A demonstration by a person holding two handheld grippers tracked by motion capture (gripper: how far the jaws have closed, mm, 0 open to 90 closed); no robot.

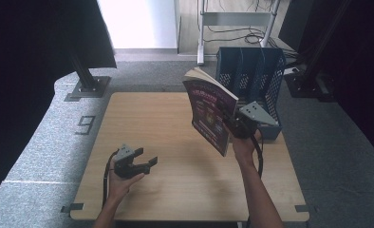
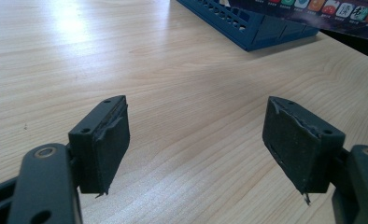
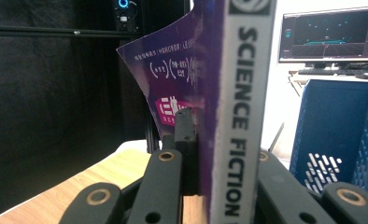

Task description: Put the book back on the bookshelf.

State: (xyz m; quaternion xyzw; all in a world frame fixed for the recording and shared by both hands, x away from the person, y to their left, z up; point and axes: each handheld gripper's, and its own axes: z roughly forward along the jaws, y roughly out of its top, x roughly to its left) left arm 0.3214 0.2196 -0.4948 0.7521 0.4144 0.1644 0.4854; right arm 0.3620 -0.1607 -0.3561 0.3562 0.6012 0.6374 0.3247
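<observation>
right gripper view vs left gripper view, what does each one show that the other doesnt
Right gripper view: the right gripper clamped on a purple book whose spine reads SCIENCE FICTION, plus a monitor. Left gripper view: the left gripper with jaws open and nothing between them, over bare wooden table. Both: the blue file rack, the book and the tabletop.

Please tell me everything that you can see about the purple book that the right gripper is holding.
The purple paperback book has a glossy soft cover with small colourful pictures and pale page edges on top. Its white spine reads "SCIENCE FICTION" in dark letters. It is closed, held upright and a little tilted, lifted above the wooden table, in front of the blue plastic file rack. The right gripper is shut on it near the spine; the front cover bends outward.
</observation>
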